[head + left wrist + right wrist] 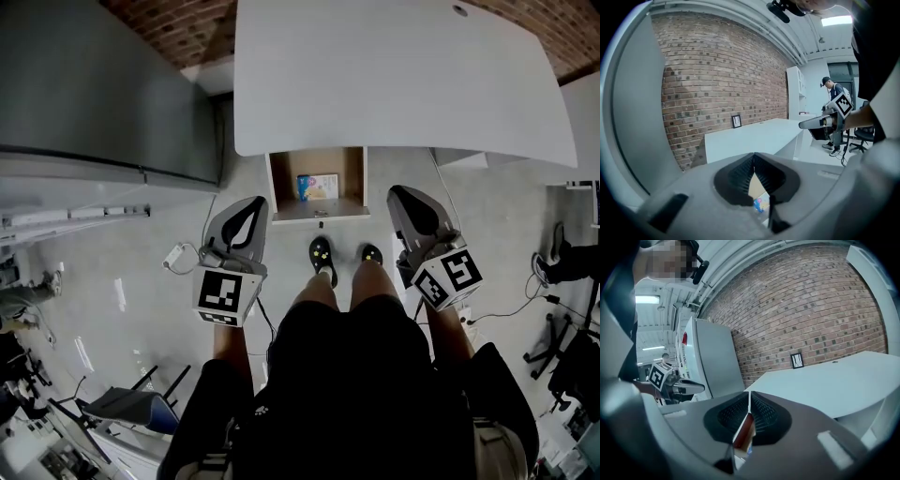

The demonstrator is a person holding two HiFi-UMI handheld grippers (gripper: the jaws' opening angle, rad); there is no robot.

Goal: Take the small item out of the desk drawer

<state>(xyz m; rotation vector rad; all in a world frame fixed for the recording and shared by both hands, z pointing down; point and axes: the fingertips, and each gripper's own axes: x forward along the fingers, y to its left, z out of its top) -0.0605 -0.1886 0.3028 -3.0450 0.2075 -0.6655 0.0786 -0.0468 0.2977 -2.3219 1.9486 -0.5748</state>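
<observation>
The head view shows a white desk (403, 84) across the top, with its drawer (278, 187) pulled open below the near edge. The small colourful item (317, 187) lies inside the drawer on the wooden floor. The left gripper (251, 208) and the right gripper (401, 197) hover on either side of the drawer, clear of it, above the person's legs (370, 281) and black shoes (322, 253).

In the left gripper view, the jaws are pressed together with nothing between them. Below their tips a sliver of the drawer's wood and the item shows. A brick wall (722, 70) rises behind the desk.

In the right gripper view, the jaws likewise meet, empty. The drawer's brown side shows beneath them, and a grey cabinet (717, 357) stands left of the desk.
</observation>
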